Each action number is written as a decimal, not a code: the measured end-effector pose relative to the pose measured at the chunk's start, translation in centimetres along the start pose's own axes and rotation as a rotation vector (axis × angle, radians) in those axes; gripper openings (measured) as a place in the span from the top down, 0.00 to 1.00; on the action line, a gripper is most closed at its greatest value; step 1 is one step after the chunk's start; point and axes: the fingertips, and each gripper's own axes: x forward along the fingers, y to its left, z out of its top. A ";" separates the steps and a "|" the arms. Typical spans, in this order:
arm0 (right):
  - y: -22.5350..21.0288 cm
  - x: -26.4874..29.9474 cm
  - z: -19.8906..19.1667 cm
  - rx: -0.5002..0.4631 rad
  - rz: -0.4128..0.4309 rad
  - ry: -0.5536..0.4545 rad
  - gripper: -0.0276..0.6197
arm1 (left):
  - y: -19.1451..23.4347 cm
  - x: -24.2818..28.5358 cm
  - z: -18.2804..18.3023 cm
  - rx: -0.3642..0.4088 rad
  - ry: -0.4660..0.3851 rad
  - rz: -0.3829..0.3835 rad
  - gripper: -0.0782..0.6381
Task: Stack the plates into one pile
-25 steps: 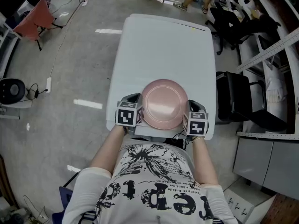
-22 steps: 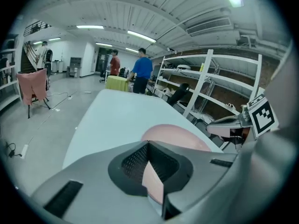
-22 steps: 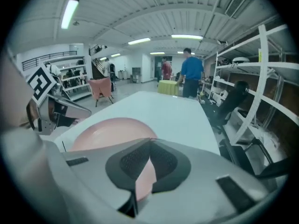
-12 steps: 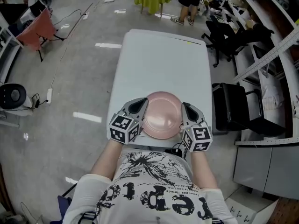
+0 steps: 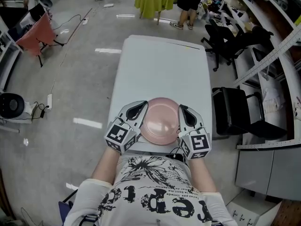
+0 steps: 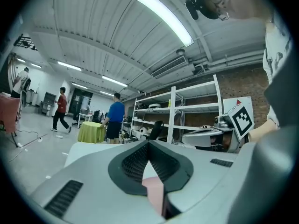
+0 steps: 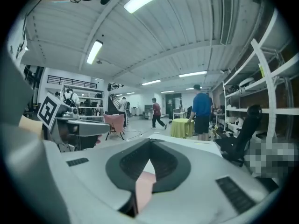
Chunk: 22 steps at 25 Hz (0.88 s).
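Your left gripper (image 6: pixel 149 143) and right gripper (image 7: pixel 150 149) both have their jaws pressed together, holding nothing. Between them the round pink plate (image 5: pixel 161 121) lies flat, face up, at the near end of the white table (image 5: pixel 160 65), which stands on a grey workshop floor (image 5: pixel 80 93).

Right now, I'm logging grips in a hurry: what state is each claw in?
Left claw: closed on the pink plate's rim.
Right claw: closed on the same plate's opposite rim.

Left gripper (image 5: pixel 142 106) and right gripper (image 5: pixel 181 109) have raised the plate (image 5: pixel 161 122), seemingly off the table (image 5: pixel 160 65)
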 end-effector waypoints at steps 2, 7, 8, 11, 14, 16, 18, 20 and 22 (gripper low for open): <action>0.3 -0.1 0.1 -0.011 0.006 -0.005 0.95 | -0.1 -0.1 0.1 -0.006 -0.003 -0.001 0.88; 1.0 0.3 0.1 -0.027 0.036 -0.007 0.95 | 0.2 0.1 0.1 -0.015 -0.007 -0.011 0.88; 1.2 0.5 0.1 -0.032 0.042 -0.007 0.95 | 0.3 0.1 0.1 -0.012 -0.006 -0.013 0.88; 1.7 0.5 0.1 -0.043 0.057 -0.009 0.95 | 0.2 0.1 0.0 0.002 -0.002 -0.016 0.88; 2.2 0.4 0.1 -0.043 0.068 -0.004 0.95 | 0.1 0.1 0.1 -0.002 0.000 -0.011 0.88; 2.2 0.3 0.2 -0.042 0.071 -0.001 0.95 | 0.1 0.2 0.2 -0.004 0.002 -0.009 0.88; 2.1 0.3 0.1 -0.039 0.077 0.002 0.95 | 0.0 0.3 0.2 -0.006 0.006 -0.004 0.88; 2.1 0.2 0.0 -0.040 0.085 0.005 0.95 | 0.0 0.4 0.1 -0.008 0.009 0.001 0.88; 2.3 0.1 -0.3 -0.043 0.091 0.006 0.95 | -0.1 0.4 0.0 -0.006 0.010 0.001 0.88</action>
